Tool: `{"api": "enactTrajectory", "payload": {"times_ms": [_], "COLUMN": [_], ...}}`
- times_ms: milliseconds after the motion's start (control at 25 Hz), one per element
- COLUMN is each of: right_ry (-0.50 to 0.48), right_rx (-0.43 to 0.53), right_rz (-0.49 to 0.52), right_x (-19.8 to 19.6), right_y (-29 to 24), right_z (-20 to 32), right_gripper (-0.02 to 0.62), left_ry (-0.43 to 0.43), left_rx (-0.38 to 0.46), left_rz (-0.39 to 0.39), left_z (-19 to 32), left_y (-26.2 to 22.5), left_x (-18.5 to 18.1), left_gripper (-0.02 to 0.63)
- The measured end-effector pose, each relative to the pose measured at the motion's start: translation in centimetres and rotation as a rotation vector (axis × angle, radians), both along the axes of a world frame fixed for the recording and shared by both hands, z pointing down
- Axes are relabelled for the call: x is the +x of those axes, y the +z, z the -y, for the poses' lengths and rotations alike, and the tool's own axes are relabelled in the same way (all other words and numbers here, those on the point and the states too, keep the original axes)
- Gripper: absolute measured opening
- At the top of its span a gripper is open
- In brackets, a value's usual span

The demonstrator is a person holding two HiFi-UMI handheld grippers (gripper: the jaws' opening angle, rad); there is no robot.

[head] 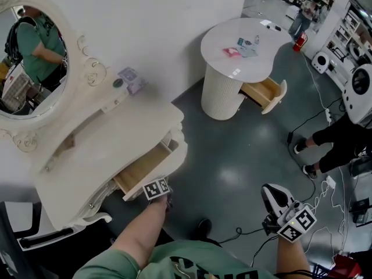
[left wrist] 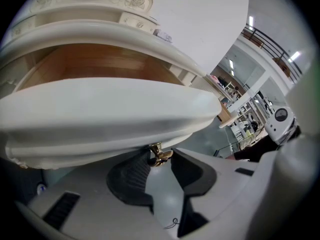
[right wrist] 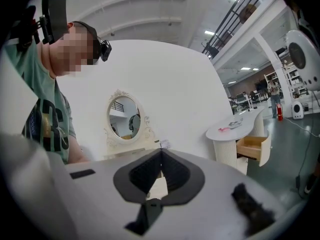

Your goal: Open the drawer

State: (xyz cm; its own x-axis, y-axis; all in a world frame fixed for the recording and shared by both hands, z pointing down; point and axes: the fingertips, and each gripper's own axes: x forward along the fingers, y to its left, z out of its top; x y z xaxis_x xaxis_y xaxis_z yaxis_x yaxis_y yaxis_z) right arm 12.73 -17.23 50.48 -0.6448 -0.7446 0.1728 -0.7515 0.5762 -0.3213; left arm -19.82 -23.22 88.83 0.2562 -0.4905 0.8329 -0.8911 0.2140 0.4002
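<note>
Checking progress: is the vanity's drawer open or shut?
Partly open: the drawer juts from the vanity, its wooden inside showing, and the left gripper is closed on its gold knob.

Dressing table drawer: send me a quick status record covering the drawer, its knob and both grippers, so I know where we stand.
drawer: partly pulled out of the dressing table, wooden inside showing
knob: gold, under the drawer front, between the pads
left gripper: shut on the knob
right gripper: jaws together, nothing between them, off to the side, clear of the dressing table
task state: opening under way
</note>
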Motion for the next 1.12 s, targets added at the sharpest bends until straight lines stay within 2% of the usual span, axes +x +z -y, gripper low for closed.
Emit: {"api": "enactTrajectory", "payload": {"times_ms": [1120], "right_ry": [-0.025], "right_rx": [0.008], "right_rz": [0.026], "right_x": [4.2], "right_y": [0.1], "right_z": [-1.3], "right_gripper": [0.011], "left_ry": [-0.011], "left_rx": [-0.007], "left_rz": [0.03], "left_z": [-2.8], "left_y": [0.0], "left_x": [2.6], "left_gripper": [0.135]}}
